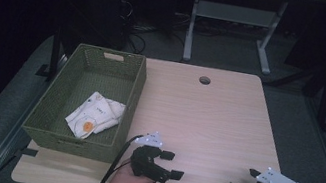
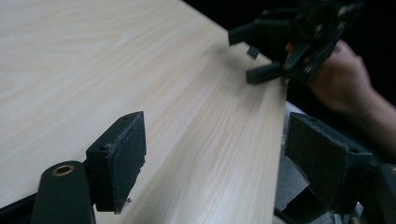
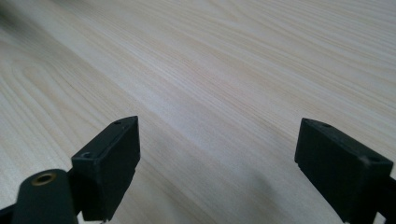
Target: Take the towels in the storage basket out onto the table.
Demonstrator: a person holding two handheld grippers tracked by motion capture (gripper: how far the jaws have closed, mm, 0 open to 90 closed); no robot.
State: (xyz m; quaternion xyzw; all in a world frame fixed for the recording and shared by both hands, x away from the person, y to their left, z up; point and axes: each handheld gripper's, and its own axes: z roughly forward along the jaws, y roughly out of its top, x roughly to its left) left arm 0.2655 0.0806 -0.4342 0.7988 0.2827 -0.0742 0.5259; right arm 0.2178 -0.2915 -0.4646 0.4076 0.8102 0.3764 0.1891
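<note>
left gripper (image 1: 174, 166): jaws released, nothing between them, low over table (image 1: 216, 121) near front edge | right gripper (image 1: 245, 181): jaws wide, empty, hand partly cut off | cloth (image 1: 94, 116): crumpled in green basket (image 1: 132, 97), print hard to read

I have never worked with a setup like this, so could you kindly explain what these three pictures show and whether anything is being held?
A person sits at a wooden table with a two-jaw tool in each hand. The high view looks down from above: the left hand-held gripper and the right hand-held gripper both rest near the table's front edge. The other two pictures come from cameras riding on each gripper, looking along its black jaws. Both sets of jaws stand open with nothing between them. On the left of the table stands a green woven basket, with a crumpled white cloth lying inside.
</note>
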